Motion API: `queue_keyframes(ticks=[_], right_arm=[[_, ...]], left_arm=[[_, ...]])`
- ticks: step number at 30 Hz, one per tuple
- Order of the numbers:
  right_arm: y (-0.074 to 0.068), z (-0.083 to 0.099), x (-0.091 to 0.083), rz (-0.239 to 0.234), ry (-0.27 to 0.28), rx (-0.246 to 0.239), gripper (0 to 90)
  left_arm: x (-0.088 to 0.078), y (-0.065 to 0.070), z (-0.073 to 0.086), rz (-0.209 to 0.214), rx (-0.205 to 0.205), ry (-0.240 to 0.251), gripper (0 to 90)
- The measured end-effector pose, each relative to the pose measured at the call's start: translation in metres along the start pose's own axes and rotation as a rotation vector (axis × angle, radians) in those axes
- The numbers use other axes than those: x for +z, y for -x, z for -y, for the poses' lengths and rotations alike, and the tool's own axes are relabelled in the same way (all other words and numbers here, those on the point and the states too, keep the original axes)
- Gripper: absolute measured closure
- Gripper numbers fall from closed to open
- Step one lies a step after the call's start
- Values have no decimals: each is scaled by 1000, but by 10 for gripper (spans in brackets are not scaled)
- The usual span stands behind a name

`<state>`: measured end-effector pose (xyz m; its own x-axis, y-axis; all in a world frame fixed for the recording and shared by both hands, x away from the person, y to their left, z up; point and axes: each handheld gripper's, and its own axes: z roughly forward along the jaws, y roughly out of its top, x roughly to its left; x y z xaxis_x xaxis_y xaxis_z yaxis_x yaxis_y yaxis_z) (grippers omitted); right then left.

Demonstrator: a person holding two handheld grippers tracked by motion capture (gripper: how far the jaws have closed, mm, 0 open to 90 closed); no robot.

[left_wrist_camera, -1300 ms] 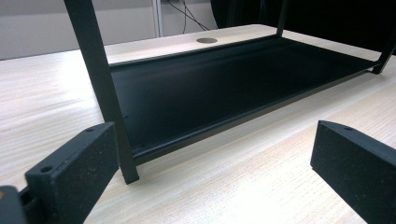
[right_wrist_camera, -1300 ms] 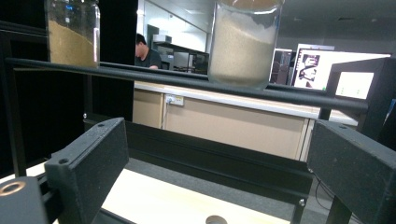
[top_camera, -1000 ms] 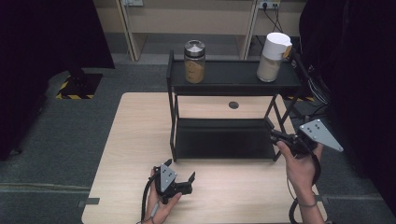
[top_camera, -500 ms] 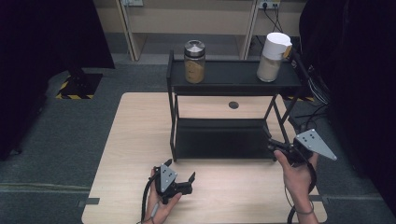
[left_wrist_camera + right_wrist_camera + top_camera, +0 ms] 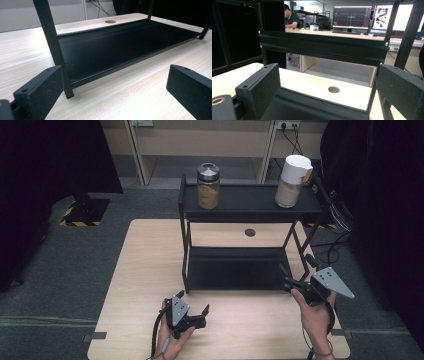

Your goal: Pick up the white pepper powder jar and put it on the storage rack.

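Note:
A black two-tier rack stands on the pale wooden table. On its top shelf are a glass jar with a metal lid and a white container. My left gripper rests near the table's front edge, open and empty, and its jaws point at the rack's lower shelf. My right gripper hovers at the rack's front right corner, open with nothing between its jaws. It looks through the rack under the top shelf rail.
A round hole lies in the table behind the rack. Wooden shelving stands beyond the table and cables trail at the right. Far off, a person sits at a desk with monitors.
My right gripper has sunk toward the table by the rack's right front leg. My left gripper has stayed in place. Both sets of jaws are unchanged.

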<state>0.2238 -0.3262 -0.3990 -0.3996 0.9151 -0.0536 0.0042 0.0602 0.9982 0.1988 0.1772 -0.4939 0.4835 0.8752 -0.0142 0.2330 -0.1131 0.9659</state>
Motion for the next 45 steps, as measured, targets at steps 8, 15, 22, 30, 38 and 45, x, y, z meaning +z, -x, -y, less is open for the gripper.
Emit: queue_keyframes(ticks=[8,15,22,30,38,45], right_arm=[[0,11,-3,1,-18,17,52],[1,16,-5,4,-28,19,52],[0,21,-6,2,-38,19,52],[-1,28,-8,2,-54,27,52],[0,37,-11,5,-80,38,52],[0,43,-11,6,-95,48,52]], left_arm=[[0,0,0,-1,0,1,2],[0,0,0,-1,0,1,2],[0,0,0,-1,4,2,2],[0,1,0,1,3,3,2],[0,2,1,-1,0,5,2],[0,2,1,-4,2,7,2]])
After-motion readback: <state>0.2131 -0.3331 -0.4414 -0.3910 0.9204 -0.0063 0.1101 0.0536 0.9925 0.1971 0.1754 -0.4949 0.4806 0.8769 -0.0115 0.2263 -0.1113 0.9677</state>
